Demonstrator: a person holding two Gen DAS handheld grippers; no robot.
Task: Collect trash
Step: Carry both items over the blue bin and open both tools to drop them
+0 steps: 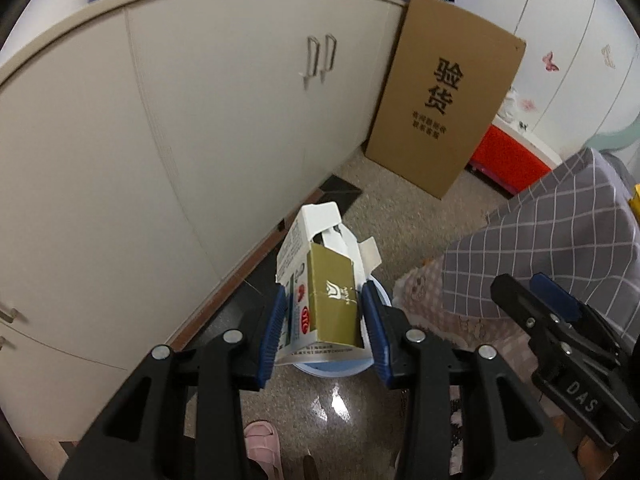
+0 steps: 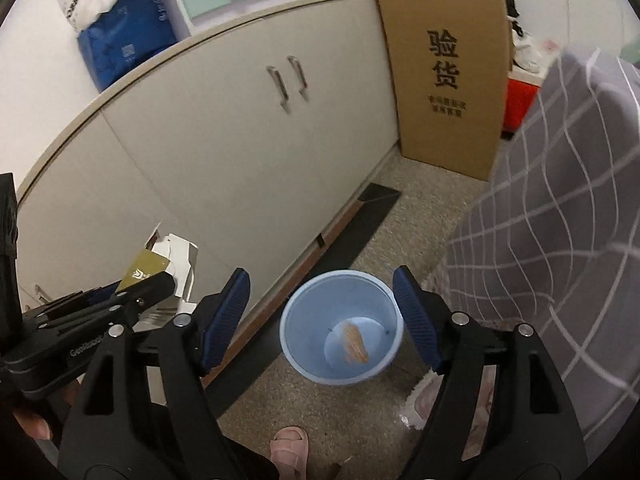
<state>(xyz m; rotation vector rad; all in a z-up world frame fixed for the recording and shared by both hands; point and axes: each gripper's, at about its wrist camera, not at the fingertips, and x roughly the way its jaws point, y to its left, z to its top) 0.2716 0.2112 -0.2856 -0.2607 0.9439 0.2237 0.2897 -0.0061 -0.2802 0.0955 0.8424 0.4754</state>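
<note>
one orange scrap (image 2: pixel 354 344) lies in the blue bin (image 2: pixel 304 364) under the empty, wide-apart right gripper (image 2: pixel 320 320); the left gripper (image 1: pixel 324 328) is clamped on cartons (image 1: pixel 320 300), not yet dropped.

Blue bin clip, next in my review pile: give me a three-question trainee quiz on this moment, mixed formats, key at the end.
1. True or false: the left gripper is shut on the opened white-and-gold carton.
2. Multiple choice: what lies at the bottom of the blue bin?
A. a crushed can
B. a small orange scrap
C. nothing at all
3. Fill in the missing word: the right gripper has its jaws ____, with nothing between the pads.

Key: 1 true; 2 B; 3 open.
</note>
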